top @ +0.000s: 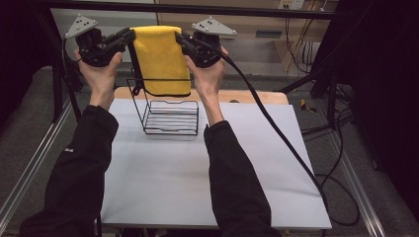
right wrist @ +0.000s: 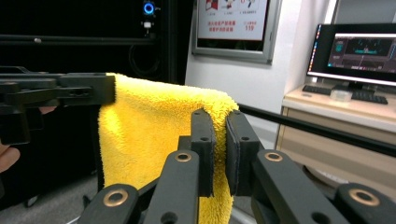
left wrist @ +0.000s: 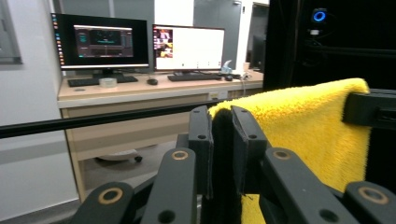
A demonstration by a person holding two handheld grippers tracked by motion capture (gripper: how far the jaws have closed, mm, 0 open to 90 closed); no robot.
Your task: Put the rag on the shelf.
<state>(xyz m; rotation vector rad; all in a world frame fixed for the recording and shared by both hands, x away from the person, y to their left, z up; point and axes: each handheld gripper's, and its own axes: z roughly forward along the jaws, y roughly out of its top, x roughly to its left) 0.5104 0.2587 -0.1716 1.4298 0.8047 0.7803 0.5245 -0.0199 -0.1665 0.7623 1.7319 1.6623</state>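
I've got the fluffy yellow microfibre towel (top: 160, 59) stretched out in the air, hanging directly above the black wire rack (top: 168, 116), which stands at the far end of the white table (top: 197, 173). My left gripper (top: 129, 35) is clamped on the towel's upper left corner and my right gripper (top: 179, 37) is clamped on the upper right corner; in each gripper view the jaws stand nearly together with a pinch of yellow pile squeezed between them.

The thing that matters now: the towel's top edge runs level from one gripper to the other, roughly in line with the rack's upper wire, and the cloth drapes down from it as a flat sheet. Its lower hem hangs behind the rack's top wire, over the slatted base. So the rack lies straight below both grippers, neither hand clearly nearer, and I judge a level descent would lay the towel over that top wire.

The towel is thick, soft and limp, with deep pile. The rack is thin rigid wire, open-sided and light, so it may shift if the cloth drags on it.
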